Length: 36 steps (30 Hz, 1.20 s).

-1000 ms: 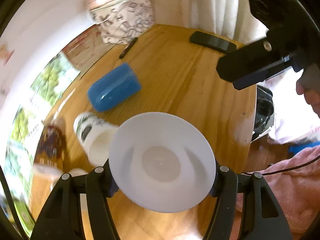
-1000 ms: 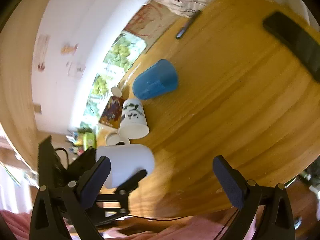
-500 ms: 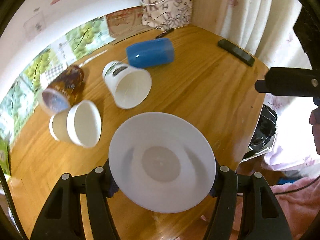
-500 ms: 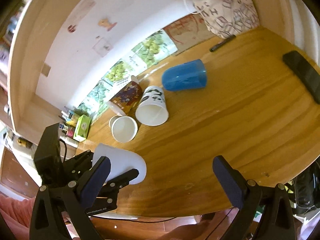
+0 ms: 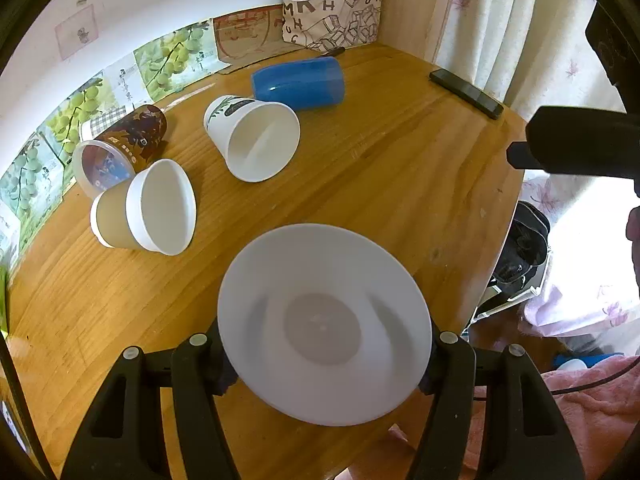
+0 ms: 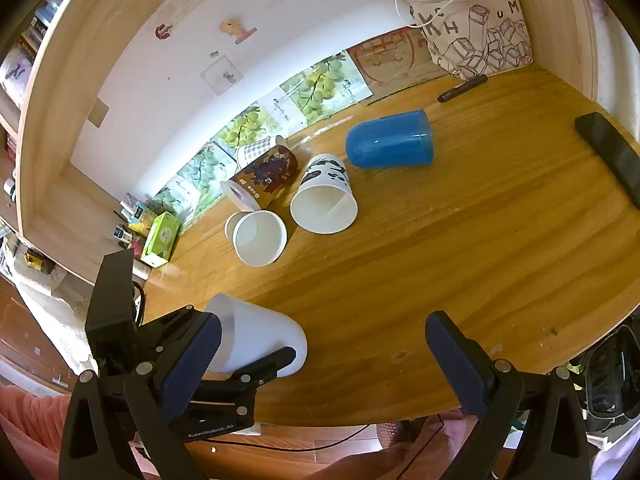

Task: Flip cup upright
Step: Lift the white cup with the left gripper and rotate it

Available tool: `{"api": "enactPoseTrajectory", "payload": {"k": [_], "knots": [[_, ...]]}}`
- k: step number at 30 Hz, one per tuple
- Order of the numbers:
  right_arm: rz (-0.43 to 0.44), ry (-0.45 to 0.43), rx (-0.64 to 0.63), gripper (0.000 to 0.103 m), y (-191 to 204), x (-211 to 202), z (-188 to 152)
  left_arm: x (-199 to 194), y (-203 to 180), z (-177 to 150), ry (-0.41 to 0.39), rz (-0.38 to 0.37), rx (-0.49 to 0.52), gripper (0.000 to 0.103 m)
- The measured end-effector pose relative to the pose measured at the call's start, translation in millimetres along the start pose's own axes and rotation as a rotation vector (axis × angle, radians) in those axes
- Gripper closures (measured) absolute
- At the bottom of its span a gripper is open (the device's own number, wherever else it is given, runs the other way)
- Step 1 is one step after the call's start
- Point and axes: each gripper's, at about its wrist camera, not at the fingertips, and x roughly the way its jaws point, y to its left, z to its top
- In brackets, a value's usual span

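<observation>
Five cups in all: one white cup (image 5: 324, 324) clamped between the left gripper (image 5: 325, 344) fingers, four more lying on their sides on the tabletop (image 5: 400, 184). Held above the near edge of the tabletop, mouth toward the left wrist camera, bottom away from it; seen from the right wrist view, tilted with its side nearly level, not yet upright. Gripped across the body near the rim, probably so that a turn of the wrist can bring the base down onto the wood. Right gripper (image 6: 320, 360) spread wide with nothing between its fingers, hanging over the near edge, likely kept back to leave room for the turn. Of the four toppled: one blue cup (image 6: 390, 145) farthest back, one white cup with leaf print (image 6: 325, 196) just in front of it, one dark patterned cup (image 6: 262, 178) beside that, one white and tan cup (image 6: 258, 238) nearest, touching or almost touching the patterned one. Also one phone (image 6: 610, 154) at the right edge, one pen (image 6: 462, 89), one lettered bag (image 6: 472, 28) against the wall
</observation>
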Motion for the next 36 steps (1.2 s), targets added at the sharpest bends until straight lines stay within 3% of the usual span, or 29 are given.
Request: {"api": "enactPoseTrajectory", "payload": {"k": [4,9,19,26,29,36], "knots": [[-0.034,0.011,-0.026,0.0,3.2,2.5,-2.9,-0.4,5.4,0.2,0.003,-0.04,-0.026,0.035],[-0.046,0.024,-0.047,0.0,7.8,5.9,-6.0,6.4,23.6,-0.7,0.045,-0.156,-0.158,0.035],[-0.036,0.07,-0.107,0.0,20.8,18.7,-5.7,15.7,46.6,-11.9,0.095,-0.253,-0.309,0.034],[-0.026,0.094,-0.127,0.0,26.1,26.5,-4.5,16.0,63.8,-28.5,0.12,-0.264,-0.41,0.028],[-0.022,0.106,-0.135,0.0,27.7,29.9,-3.9,12.5,67.2,-30.7,0.114,-0.243,-0.424,0.021],[-0.014,0.13,-0.168,0.0,36.3,39.0,-4.3,-2.1,89.6,-39.0,0.09,-0.217,-0.487,0.019]]}}
